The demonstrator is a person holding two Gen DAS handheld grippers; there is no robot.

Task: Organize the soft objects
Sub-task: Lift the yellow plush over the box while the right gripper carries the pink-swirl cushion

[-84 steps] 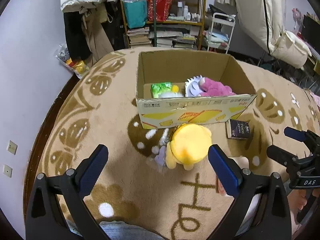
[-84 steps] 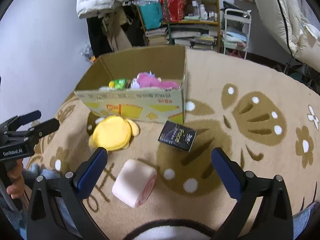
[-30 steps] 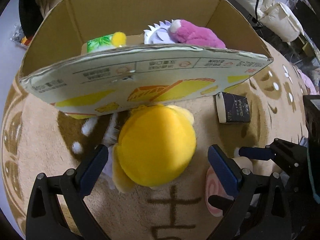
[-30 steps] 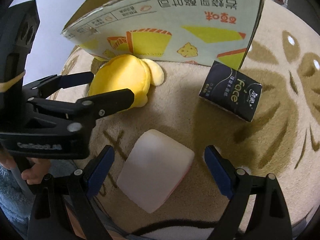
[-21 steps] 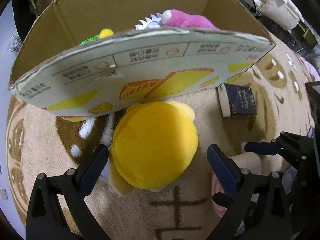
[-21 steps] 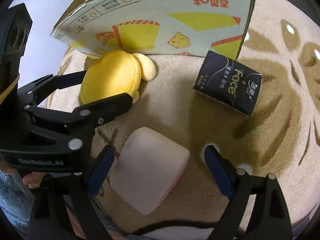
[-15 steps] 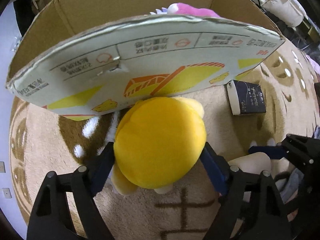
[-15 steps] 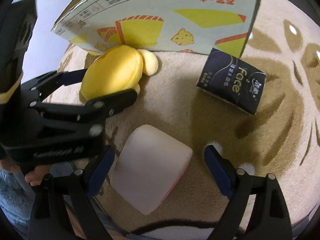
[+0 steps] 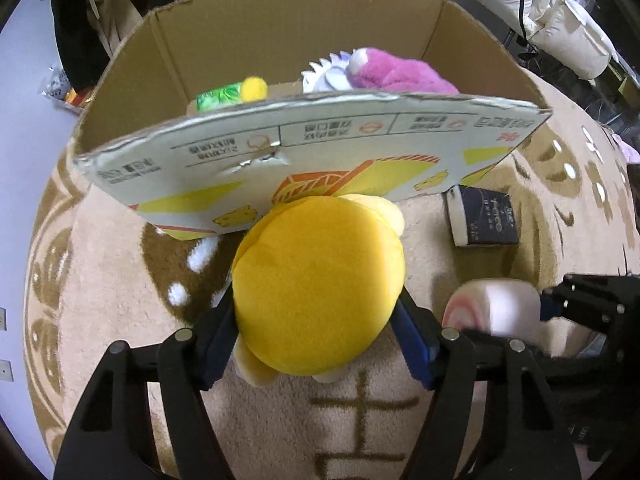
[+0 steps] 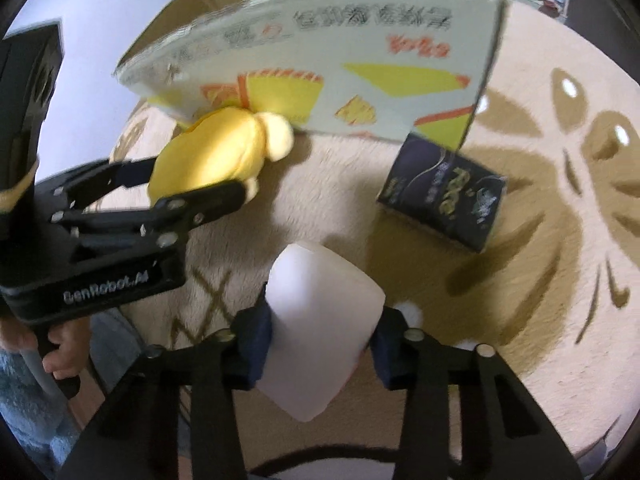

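A round yellow plush toy (image 9: 320,284) lies on the rug against the front wall of the cardboard box (image 9: 280,40). My left gripper (image 9: 316,320) has its jaws closing on the toy, and both blue pads press into its sides. The pale pink roll-shaped cushion (image 10: 320,320) sits squeezed between the pads of my right gripper (image 10: 320,336), which is shut on it. In the left wrist view the cushion (image 9: 492,304) and right gripper (image 9: 508,320) appear at the lower right. In the box lie a pink plush (image 9: 400,72) and a green packet (image 9: 218,98).
A dark tissue pack (image 10: 444,204) lies on the tan patterned rug (image 9: 100,280) by the box's right front corner. A person's hand (image 10: 60,352) holds the left gripper's handle. Shelves, clothes and bags stand behind the box.
Both grippers were wide open around their objects. The left one has since closed on the yellow plush toy, and the right one has closed on the pink cushion, squeezing it narrower.
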